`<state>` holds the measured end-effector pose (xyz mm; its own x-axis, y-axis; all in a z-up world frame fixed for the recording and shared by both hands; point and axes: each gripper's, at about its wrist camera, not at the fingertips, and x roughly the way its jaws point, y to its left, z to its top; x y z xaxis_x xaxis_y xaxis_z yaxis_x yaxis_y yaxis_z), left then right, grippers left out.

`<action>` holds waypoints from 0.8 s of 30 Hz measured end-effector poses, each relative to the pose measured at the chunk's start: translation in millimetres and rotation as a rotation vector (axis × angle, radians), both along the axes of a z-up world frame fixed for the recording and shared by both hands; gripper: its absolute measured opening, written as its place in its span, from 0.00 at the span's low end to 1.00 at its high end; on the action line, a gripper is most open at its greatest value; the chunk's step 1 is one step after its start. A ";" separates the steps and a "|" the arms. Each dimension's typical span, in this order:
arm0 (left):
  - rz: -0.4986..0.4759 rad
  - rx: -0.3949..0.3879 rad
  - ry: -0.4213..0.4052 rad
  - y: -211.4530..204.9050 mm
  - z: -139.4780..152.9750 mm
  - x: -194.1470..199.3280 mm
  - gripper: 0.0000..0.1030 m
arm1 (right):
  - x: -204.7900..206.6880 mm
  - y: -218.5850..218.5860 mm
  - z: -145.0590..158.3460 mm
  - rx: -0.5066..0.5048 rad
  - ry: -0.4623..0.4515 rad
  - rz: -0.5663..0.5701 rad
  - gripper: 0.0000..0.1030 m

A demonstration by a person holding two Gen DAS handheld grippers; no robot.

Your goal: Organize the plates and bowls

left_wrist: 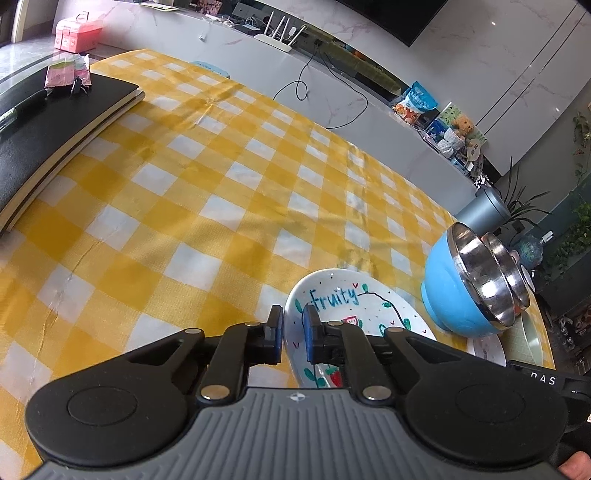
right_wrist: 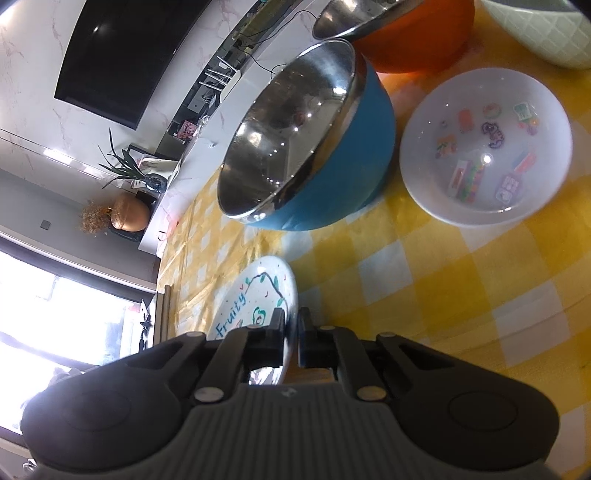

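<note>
Left wrist view, left gripper (left_wrist: 294, 325) clamping Fruity plate (left_wrist: 343, 299) rim, open tablecloth (left_wrist: 192, 177) beyond

This is a home, most likely a living and dining room. Under the jaws lies a table with a yellow and white checked cloth (left_wrist: 207, 173), and bowls and plates stand on it. Far ahead of the jaws, a long white marble shelf (left_wrist: 332, 92) runs along the wall. On it stand a white router (left_wrist: 279, 37), a snack bag (left_wrist: 415, 101) and a small teddy bear (left_wrist: 463, 125). Above the shelf hangs a large dark television (right_wrist: 122, 59). To the left of the jaws lies a black notebook (left_wrist: 55, 125), and farther off stands a pink box (left_wrist: 77, 35). In the right wrist view, a green house plant (right_wrist: 123, 164) and a bright window (right_wrist: 62, 317) show to the left of the jaws.
</note>
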<state>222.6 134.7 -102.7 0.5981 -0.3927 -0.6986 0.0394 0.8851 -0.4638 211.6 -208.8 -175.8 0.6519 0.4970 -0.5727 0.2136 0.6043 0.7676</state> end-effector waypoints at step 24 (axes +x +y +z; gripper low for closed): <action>0.028 -0.048 -0.060 -18.5 49.0 -109.3 0.11 | -98.7 -25.7 45.9 0.000 -0.051 0.041 0.05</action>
<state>113.3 116.2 -53.6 0.6494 -0.4072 -0.6422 0.0435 0.8631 -0.5032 112.9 -234.5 -129.9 0.6594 0.5239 -0.5392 0.1493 0.6117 0.7769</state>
